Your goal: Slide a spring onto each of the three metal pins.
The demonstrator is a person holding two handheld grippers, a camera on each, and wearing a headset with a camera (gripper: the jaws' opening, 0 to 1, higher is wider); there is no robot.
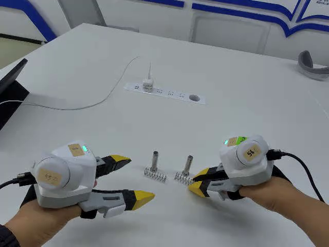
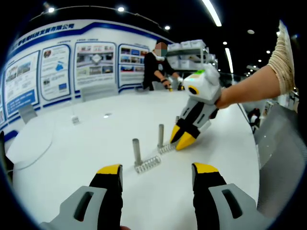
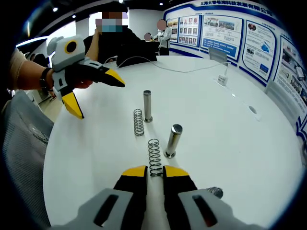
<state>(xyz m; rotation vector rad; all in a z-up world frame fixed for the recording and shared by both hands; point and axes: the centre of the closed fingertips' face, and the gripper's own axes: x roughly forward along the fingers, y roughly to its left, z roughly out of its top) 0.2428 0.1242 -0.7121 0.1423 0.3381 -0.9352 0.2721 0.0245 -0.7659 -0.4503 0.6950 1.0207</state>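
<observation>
Two metal pins stand upright on the white table, the left pin and the right pin. A spring lies at the left pin's foot. A second spring lies beside the right pin. Its near end sits between the narrow tips of my right gripper, which is shut on it. My left gripper stays open, short of the left pin, with nothing in it. A small metal piece shows beside the right jaw.
A white power strip with a plugged-in charger and a thin cable lies further back. A dark screen edge is at the far left and a grey curved object at the far right. People stand beyond the table.
</observation>
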